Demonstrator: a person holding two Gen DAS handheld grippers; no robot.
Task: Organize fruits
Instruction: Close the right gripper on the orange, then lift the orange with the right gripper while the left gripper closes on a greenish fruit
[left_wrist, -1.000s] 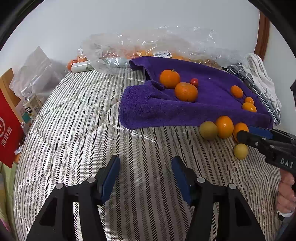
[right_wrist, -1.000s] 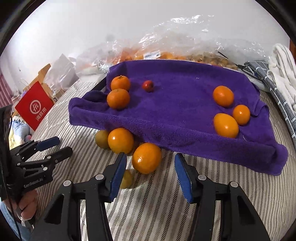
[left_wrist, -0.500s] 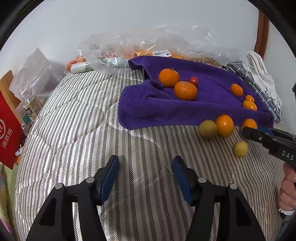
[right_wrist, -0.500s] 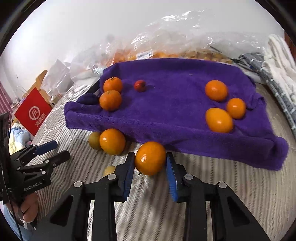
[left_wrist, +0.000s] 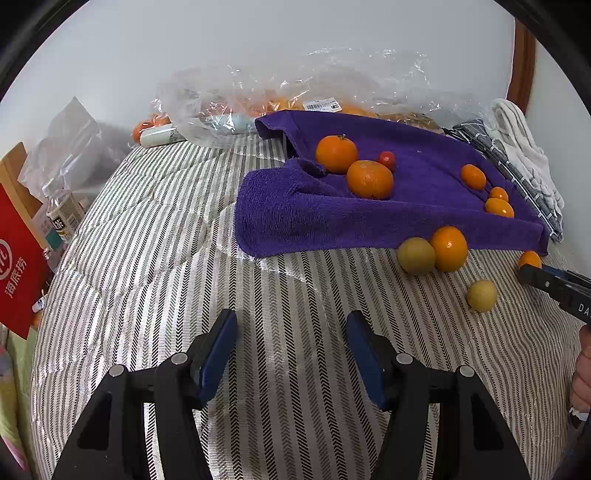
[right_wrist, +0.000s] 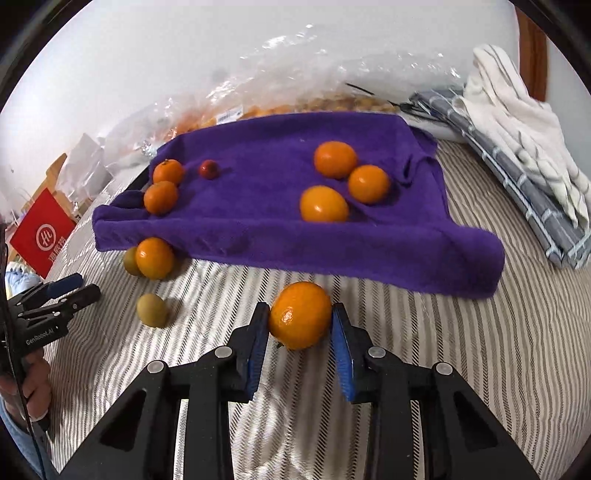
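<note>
My right gripper (right_wrist: 300, 325) is shut on an orange (right_wrist: 300, 315) and holds it over the striped bedding in front of the purple towel (right_wrist: 266, 221). The same orange (left_wrist: 529, 259) shows at the right edge of the left wrist view. On the towel lie two oranges (right_wrist: 160, 197) and a small red fruit (right_wrist: 209, 169) at left, three oranges (right_wrist: 324, 204) at right. An orange (right_wrist: 154, 257), a green fruit (left_wrist: 416, 255) and a yellow-green fruit (right_wrist: 152, 310) lie on the bedding. My left gripper (left_wrist: 291, 341) is open and empty above the bedding.
A clear plastic bag (left_wrist: 295, 92) with more fruit lies behind the towel by the wall. Folded cloths (right_wrist: 517, 147) are at the right. A red box (left_wrist: 16, 258) and a bottle (left_wrist: 61, 218) stand off the bed's left edge.
My right gripper closed on the front orange and carried it to the right, away from the other loose fruit. The left gripper stayed nearly still.
</note>
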